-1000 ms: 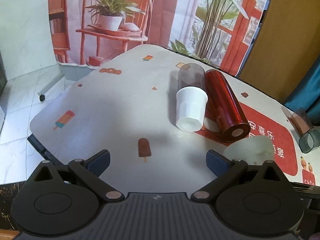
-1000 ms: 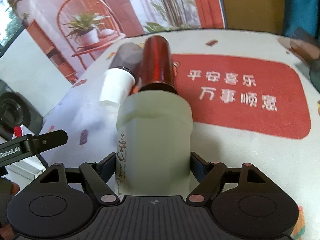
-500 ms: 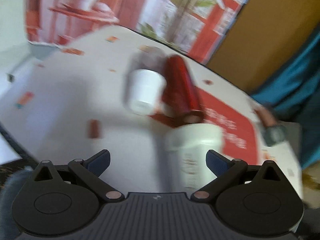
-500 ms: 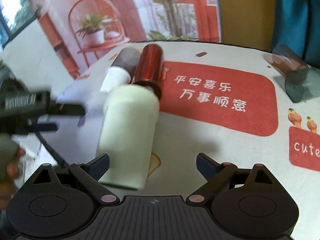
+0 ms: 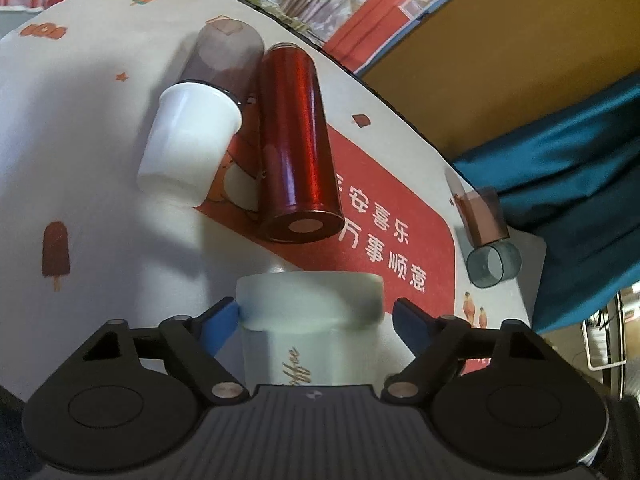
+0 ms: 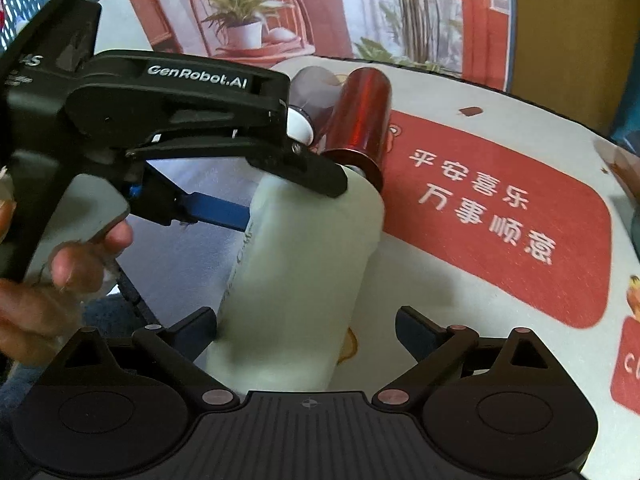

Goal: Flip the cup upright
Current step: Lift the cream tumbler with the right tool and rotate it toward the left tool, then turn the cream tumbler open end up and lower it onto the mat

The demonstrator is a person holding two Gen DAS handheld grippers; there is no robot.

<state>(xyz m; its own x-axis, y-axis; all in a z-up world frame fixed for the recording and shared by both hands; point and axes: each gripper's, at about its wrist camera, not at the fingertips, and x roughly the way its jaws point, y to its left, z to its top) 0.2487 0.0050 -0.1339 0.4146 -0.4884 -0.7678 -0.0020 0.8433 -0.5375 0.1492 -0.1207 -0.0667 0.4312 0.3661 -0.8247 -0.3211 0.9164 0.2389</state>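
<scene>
The pale green cup [image 5: 310, 320] lay on its side on the tablecloth [image 5: 100, 200], between the spread fingers of the left gripper [image 5: 316, 316], one pad touching. The right gripper [image 6: 306, 330] gaped open, holding nothing. The red bottle [image 5: 298, 148] lay just beyond.

Dim, soft daylight; fisheye bending at edges; glare streaks the red bottle [image 5: 296, 136].

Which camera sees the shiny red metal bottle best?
The left wrist view. There the shiny red metal bottle lies on its side in full, from far end to round base, beside the white ribbed cup. The right wrist view shows only part of it; the pale frosted cup covers its near end.
</scene>
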